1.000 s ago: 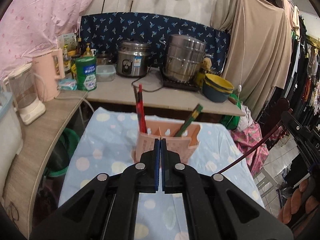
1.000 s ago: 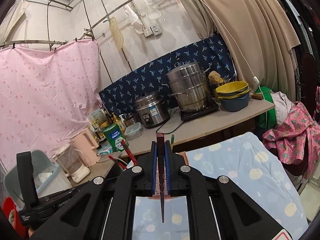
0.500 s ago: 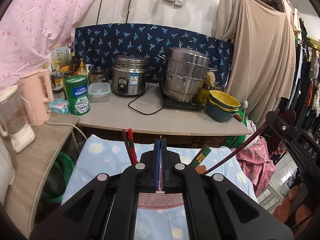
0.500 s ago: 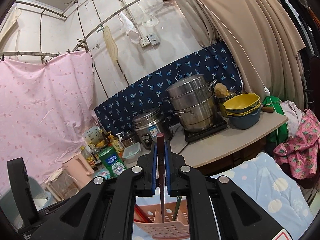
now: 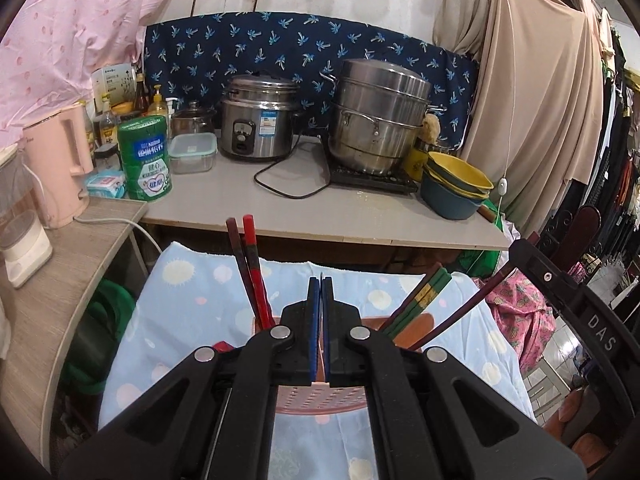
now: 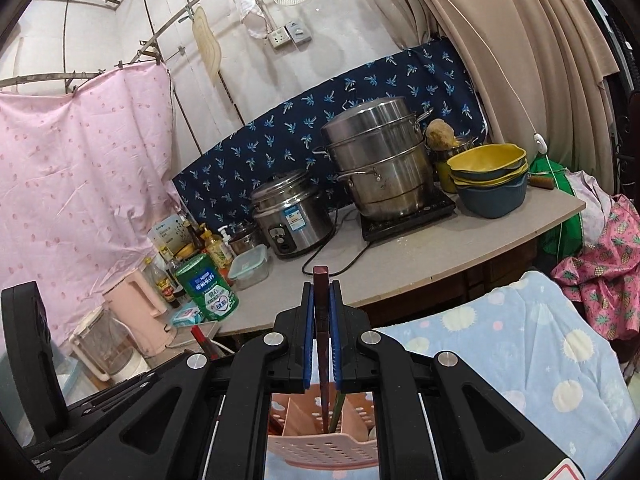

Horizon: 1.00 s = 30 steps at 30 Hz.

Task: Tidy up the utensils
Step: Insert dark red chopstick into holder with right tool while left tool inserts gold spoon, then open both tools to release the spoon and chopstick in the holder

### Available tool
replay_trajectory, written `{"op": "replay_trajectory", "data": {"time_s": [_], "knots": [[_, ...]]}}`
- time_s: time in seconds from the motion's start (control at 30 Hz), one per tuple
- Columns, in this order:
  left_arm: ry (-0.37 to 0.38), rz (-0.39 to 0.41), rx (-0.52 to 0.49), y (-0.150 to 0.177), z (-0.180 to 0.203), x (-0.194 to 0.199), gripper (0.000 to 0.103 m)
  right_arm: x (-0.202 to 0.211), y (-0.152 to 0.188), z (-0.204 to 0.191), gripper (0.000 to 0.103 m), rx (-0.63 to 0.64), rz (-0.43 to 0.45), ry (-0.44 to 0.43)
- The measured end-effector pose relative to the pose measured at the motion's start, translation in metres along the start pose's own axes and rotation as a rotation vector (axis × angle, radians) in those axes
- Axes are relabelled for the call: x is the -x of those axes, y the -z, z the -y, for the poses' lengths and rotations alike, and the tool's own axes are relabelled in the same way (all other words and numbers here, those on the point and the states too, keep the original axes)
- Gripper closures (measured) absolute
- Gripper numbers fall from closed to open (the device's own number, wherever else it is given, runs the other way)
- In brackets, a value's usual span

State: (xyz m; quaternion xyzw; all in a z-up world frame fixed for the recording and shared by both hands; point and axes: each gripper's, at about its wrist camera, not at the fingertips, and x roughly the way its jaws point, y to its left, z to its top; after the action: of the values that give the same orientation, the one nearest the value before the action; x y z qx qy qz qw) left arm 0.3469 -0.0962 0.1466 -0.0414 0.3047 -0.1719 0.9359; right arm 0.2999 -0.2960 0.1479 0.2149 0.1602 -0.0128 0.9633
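Holding one dark chopstick [image 6: 321,312] over the holder [image 6: 320,454] at lower centre, right gripper [image 6: 320,332] clamped, left gripper [image 5: 320,332] shut empty; two pairs already stand inside.

Both views bright w/ even, soft light – no hard shadows, source not visible. Mild glare on the steel pots [image 5: 376,116] and rice cooker [image 5: 256,116]. Strong fisheye bend: counter edge [image 6: 480,256] curves, corners go black. Centre sharp, edges slightly soft. Clothes rack [image 5: 616,160] at the far right of the left view is dim – detail lost there.
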Motion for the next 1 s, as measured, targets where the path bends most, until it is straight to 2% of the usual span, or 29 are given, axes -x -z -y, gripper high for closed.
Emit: {"op": "replay_trajectory", "data": {"time_s": [0.23,0.33,0.4,0.43,0.7,1.0], "knots": [[-0.007,0.008,0.002,0.006,0.001,0.003,0.098,-0.003,0.011,0.001,0.093,0.012,-0.035,0.005],[-0.023,0.015,0.000,0.007,0.001,0.007,0.083,0.002,0.013,0.002,0.088,0.007,-0.029,0.009],[-0.031,0.022,0.003,0.008,-0.001,0.011,0.070,0.005,0.014,0.003,0.081,0.005,-0.026,0.011],[-0.033,0.024,0.007,0.009,-0.002,0.013,0.068,0.007,0.014,0.004,0.079,0.003,-0.023,0.012],[-0.057,0.023,-0.001,0.019,-0.003,0.031,0.068,0.026,0.023,0.003,0.069,0.017,-0.034,0.017],[-0.092,0.016,-0.024,0.041,-0.002,0.056,0.066,0.057,0.049,-0.011,0.064,0.084,-0.067,0.017]]}}
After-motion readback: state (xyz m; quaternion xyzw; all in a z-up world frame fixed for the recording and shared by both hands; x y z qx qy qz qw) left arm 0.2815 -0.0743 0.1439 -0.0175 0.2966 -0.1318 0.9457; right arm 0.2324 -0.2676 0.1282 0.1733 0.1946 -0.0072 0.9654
